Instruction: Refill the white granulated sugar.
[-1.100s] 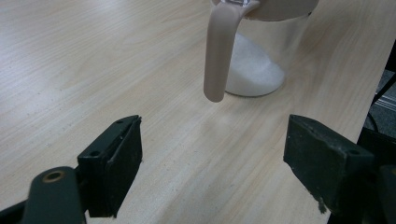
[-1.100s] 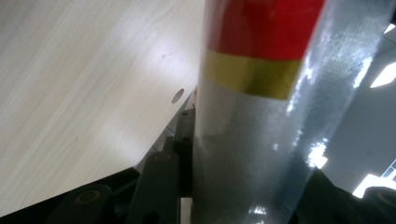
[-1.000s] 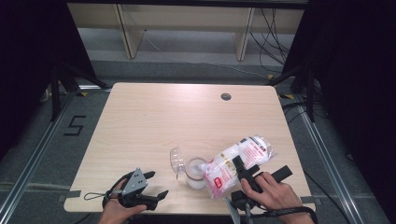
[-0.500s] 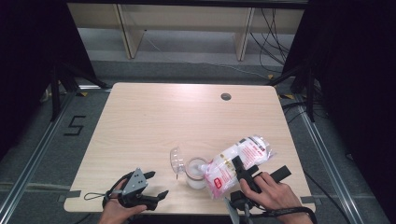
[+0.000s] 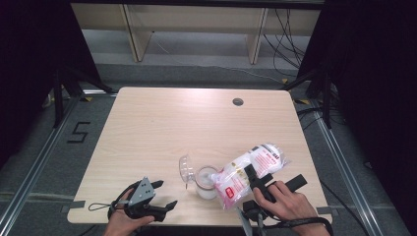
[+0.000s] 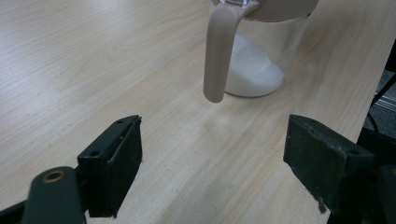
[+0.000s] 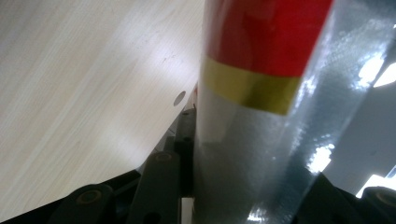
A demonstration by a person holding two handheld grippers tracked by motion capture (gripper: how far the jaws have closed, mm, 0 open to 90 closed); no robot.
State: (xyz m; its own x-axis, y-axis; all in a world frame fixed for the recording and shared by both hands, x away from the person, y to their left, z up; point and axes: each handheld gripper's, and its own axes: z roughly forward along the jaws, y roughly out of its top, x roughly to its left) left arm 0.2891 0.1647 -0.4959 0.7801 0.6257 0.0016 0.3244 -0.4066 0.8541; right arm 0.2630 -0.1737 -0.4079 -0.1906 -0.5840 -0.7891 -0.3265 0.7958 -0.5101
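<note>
Nearby, jug (image 5: pixel 204 181) by clamped bag (image 5: pixel 248 169), right gripper (image 5: pixel 260 184), left gripper (image 5: pixel 160 194) agape.

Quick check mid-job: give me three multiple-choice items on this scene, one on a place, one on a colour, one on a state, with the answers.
1. Where is the bag relative to the jug?
A. Tilted with its lower end at the jug's mouth
B. Lying flat at the table's far edge
C. Under the table

2. What colour is the jug's handle?
A. Black
B. Beige
C. Green

3. How do the left gripper's jaws stand?
A. Shut on the jug's handle
B. Shut on the bag
C. Open, with nothing between them

Answers: 1 A, the right gripper holds the bag slanted over the jug. 2 B, the left gripper view shows it beige. 3 C, bare table lies between the jaws.
</note>
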